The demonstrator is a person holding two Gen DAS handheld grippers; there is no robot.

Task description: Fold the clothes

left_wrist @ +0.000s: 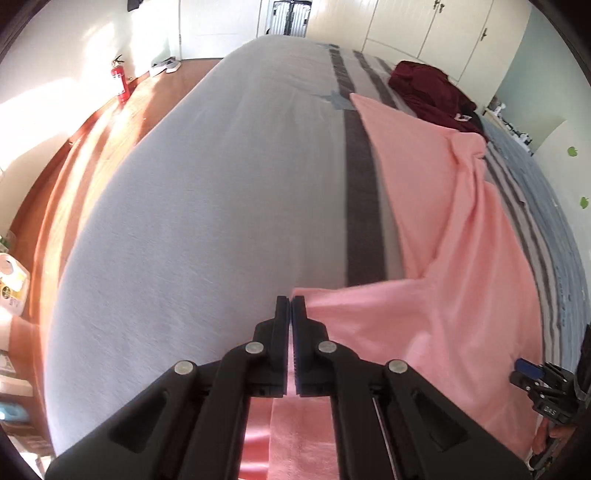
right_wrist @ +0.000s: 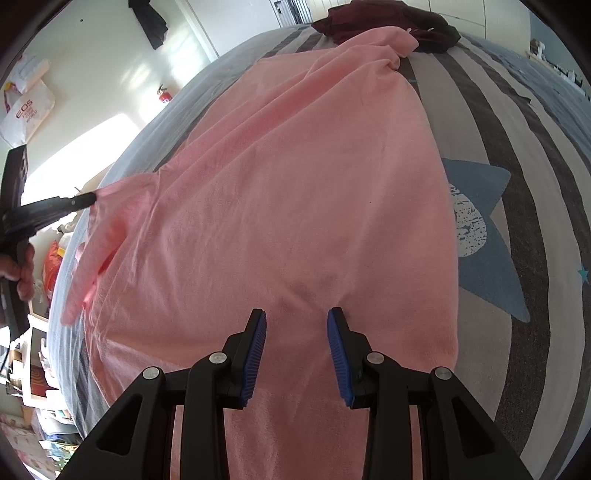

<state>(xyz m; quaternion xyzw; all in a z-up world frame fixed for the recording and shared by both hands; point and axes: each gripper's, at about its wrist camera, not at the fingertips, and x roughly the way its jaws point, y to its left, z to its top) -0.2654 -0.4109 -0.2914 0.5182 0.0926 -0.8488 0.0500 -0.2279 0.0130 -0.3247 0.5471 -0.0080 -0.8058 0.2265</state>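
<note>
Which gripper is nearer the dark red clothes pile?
Right. The right gripper hangs open over the pink garment leading toward the pile; the left gripper clamps its sleeve, further aside.

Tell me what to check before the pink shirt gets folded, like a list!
1. Left gripper shut on the pink shirt: ok, cloth sits between its fingers.
2. Right gripper holding the shirt: not ok, its fingers stand apart above the cloth.
3. Shirt lying flat on the bed: not ok, wrinkles near the far end.
4. Dark red clothes clear of the shirt: cannot tell, they look very close.
5. Free bed space beside the shirt: ok.
</note>
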